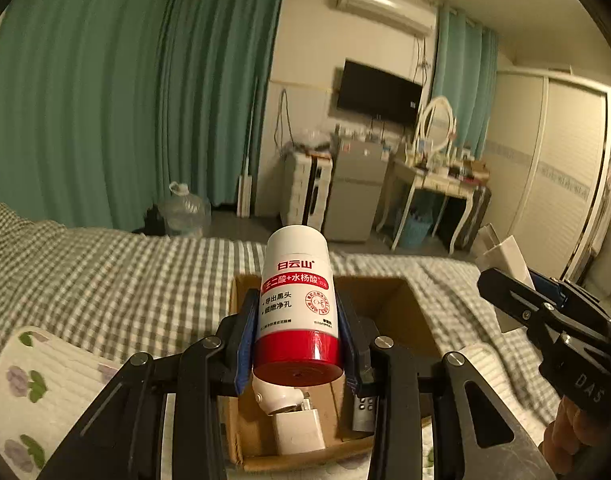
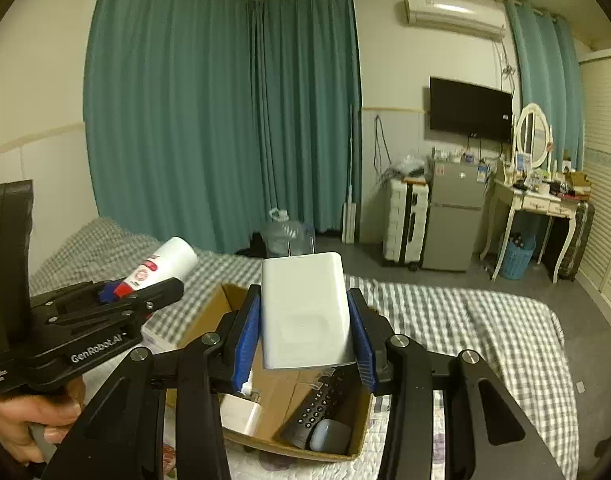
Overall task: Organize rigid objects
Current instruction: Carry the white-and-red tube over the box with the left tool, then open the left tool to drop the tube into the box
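Both tongs are loaded. The left gripper point(image 1: 297, 344) is pinching a white bottle point(image 1: 297, 300) with a red cap, sitting dead centre of its view, right over the open cardboard box point(image 1: 389, 300) on the checkered bed point(image 1: 105, 280). The right gripper point(image 2: 305, 344) is clamped on a white charger block point(image 2: 305, 312), mid-frame, above the same box, where a black remote point(image 2: 317, 408) lies at lower centre.
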### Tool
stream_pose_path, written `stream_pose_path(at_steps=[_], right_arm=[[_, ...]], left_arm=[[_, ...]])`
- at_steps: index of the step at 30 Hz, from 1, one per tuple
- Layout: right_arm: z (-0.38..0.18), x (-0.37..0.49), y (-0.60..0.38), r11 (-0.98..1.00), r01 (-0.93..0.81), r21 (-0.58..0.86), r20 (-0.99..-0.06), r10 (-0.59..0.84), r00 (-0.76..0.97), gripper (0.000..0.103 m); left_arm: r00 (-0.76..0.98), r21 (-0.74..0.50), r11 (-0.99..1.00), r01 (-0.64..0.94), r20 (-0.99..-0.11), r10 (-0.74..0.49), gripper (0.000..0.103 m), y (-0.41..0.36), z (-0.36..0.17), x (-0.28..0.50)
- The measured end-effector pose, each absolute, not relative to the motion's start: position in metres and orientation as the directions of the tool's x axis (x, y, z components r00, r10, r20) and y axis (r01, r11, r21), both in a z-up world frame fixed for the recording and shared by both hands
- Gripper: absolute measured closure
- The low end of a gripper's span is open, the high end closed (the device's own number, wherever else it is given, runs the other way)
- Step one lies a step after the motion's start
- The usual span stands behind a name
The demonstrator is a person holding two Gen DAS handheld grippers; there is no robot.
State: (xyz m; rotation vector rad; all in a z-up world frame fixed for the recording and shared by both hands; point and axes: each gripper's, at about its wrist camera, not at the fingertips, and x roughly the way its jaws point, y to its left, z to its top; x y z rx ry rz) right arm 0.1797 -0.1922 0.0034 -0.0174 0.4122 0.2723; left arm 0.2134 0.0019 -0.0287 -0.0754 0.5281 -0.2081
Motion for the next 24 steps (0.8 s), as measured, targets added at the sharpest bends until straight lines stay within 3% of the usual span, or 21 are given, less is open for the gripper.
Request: stream_pose_path(at_steps=[12, 17, 24], right_arm=[[-0.097, 0.242, -0.195, 0.966, -0.256, 0.036, -0.585, 0.228, 0.779, 0.062], [-0.121, 0.248, -0.198, 0.969, -0.247, 0.014, -0.622, 0.202, 0.756, 0.062], [-0.125, 0.242, -0.198, 0.974, -0.229, 0.000, -0.624, 0.179, 0.760, 0.061]], left_arm=[[0.728, -0.074, 0.974, 0.214, -0.653, -0.210, 0.067, -0.027, -0.103, 0.262], [0.740, -0.013, 0.979, 0.201, -0.653, -0.161, 0.067, -0.034, -0.111, 0.262], [0.723, -0.075, 0.976, 0.205, -0.660, -0.203, 0.059, -0.029, -0.100, 0.264]])
